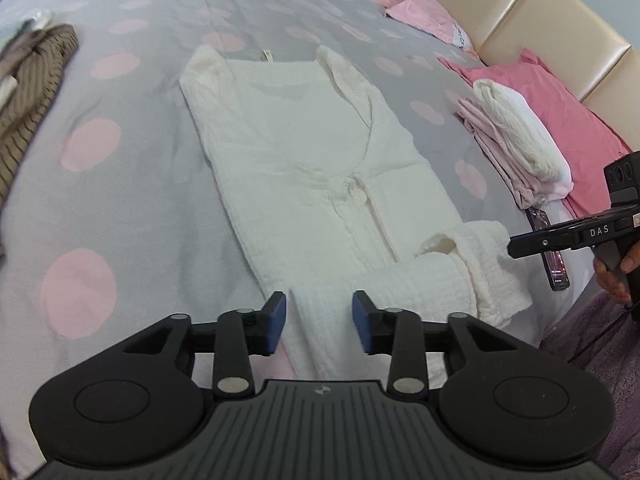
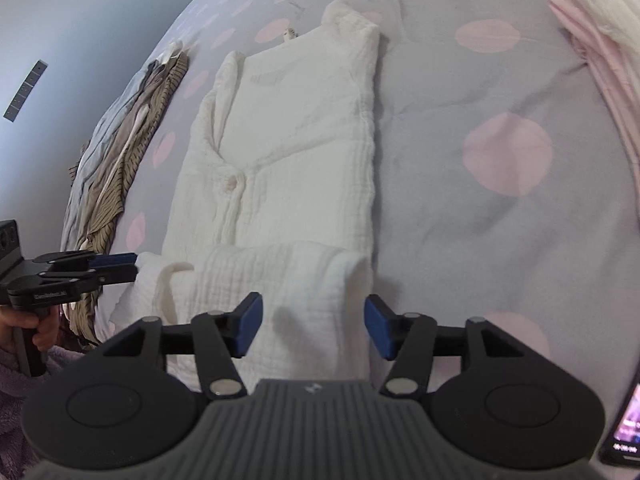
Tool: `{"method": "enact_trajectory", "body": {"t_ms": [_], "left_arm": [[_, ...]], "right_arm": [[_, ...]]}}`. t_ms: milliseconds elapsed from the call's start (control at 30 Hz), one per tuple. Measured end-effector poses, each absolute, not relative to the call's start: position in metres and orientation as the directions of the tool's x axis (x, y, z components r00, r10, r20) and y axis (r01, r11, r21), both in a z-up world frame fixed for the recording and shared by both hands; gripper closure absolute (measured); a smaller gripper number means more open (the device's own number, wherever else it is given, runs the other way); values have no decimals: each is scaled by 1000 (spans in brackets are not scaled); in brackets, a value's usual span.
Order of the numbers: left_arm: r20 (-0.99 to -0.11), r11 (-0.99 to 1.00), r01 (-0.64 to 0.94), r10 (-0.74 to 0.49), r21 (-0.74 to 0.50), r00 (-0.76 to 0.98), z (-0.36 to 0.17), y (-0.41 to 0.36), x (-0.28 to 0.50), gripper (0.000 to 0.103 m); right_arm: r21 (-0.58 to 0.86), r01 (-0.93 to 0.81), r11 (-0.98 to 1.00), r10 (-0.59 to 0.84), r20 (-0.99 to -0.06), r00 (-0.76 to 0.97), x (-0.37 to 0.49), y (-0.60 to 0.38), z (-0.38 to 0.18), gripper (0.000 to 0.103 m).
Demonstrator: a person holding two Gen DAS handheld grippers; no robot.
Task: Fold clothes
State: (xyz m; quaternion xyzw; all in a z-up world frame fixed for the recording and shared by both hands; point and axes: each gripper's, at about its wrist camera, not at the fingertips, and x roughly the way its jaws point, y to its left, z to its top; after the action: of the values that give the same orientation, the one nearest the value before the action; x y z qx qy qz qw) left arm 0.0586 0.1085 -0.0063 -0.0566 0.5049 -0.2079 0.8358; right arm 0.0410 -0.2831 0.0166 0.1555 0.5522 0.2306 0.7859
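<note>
A white crinkled garment (image 1: 304, 160) (image 2: 288, 140) lies flat on the grey bedspread (image 1: 140, 208) with pink dots, sleeves tucked in, collar at the far end. Its near hem (image 1: 400, 284) (image 2: 272, 280) is folded up over the body in a loose band. My left gripper (image 1: 319, 316) hovers open over the left end of that band, cloth below its blue pads, not pinched. My right gripper (image 2: 314, 316) stands open over the band's right end, pads clear of the cloth. Each gripper shows in the other's view: the right gripper (image 1: 516, 246), the left gripper (image 2: 132, 266).
A brown striped garment (image 1: 28, 92) (image 2: 120, 168) lies heaped at the bed's left side. A stack of folded pink and white clothes (image 1: 512, 140) sits to the right, by pink pillows (image 1: 568, 120) and a beige headboard (image 1: 520, 8). A phone (image 1: 554, 264) (image 2: 628, 428) lies near the right gripper.
</note>
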Motion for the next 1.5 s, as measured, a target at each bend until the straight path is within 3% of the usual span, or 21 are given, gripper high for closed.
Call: {"method": "enact_trajectory", "body": {"t_ms": [133, 267, 567, 933, 1500], "left_arm": [[-795, 921, 311, -365, -234, 484, 13, 106, 38, 66], [-777, 919, 348, -352, -182, 522, 20, 88, 11, 68], [-807, 852, 497, -405, -163, 430, 2, 30, -40, 74], [-889, 823, 558, -331, -108, 315, -56, -9, -31, 74], [-790, 853, 503, -403, -140, 463, -22, 3, -9, 74]], "right_arm": [[458, -235, 857, 514, -784, 348, 22, -289, 33, 42], [410, -279, 868, 494, -771, 402, -5, -280, 42, 59], [328, -428, 842, 487, -804, 342, -58, -225, 22, 74], [239, -526, 816, 405, -886, 226, -59, -178, -22, 74], [211, -490, 846, 433, -807, 401, -35, -177, 20, 74]]}}
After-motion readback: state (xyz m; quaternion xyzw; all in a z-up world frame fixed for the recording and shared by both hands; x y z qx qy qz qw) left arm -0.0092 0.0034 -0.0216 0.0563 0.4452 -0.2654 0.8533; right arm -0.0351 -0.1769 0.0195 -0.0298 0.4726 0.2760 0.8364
